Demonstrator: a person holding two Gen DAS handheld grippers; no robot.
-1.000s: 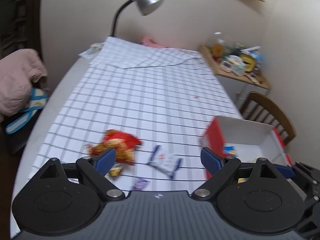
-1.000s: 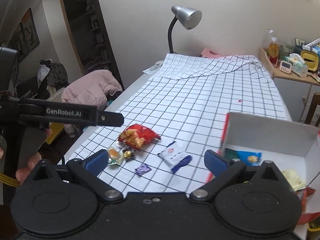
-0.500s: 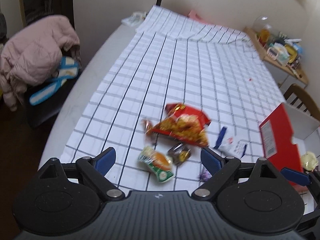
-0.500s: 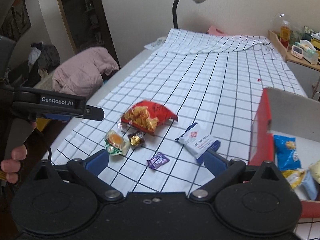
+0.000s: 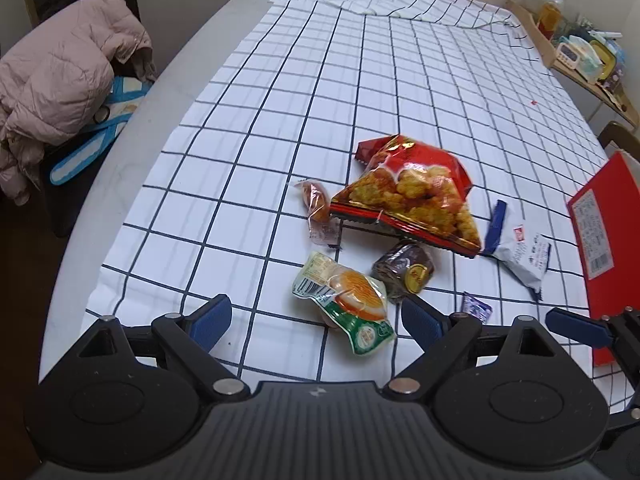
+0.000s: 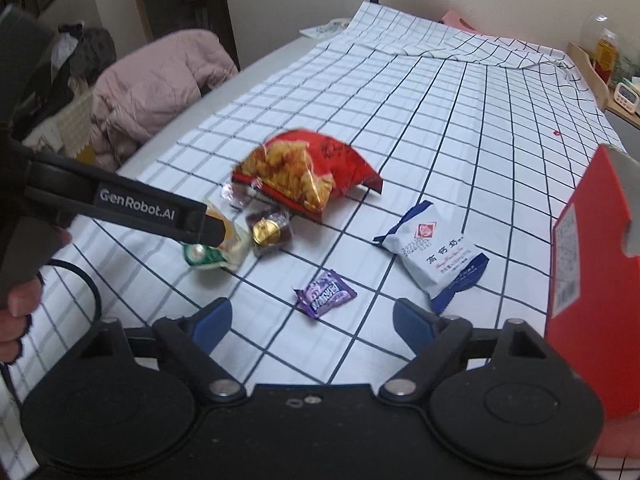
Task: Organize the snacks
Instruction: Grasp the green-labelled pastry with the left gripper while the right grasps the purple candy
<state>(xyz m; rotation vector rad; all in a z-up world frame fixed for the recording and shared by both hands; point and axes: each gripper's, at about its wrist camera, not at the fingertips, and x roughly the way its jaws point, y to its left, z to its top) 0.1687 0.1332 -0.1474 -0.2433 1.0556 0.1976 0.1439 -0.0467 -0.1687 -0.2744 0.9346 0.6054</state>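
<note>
A: Red box (image 6: pixel 588 280) is the landmark. Loose snacks lie on the checked cloth (image 5: pixel 360 80) left of it, presumably waiting to go in.

B: Left gripper (image 5: pixel 316 320)?

A: Jaws wide, nothing held, lined up over the green-white packet (image 5: pixel 348 300).

B: Right gripper (image 6: pixel 312 322)?

A: Spread too, empty, purple candy (image 6: pixel 326 292) just ahead, untouched.

Glossy crinkled foil snack bag (image 5: pixel 412 188), matt checked cloth tablecloth (image 5: pixel 360 80), smooth red cardboard box (image 6: pixel 588 280)

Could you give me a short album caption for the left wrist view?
Open left tool closing in on a green snack packet beside the red chip bag.
</note>
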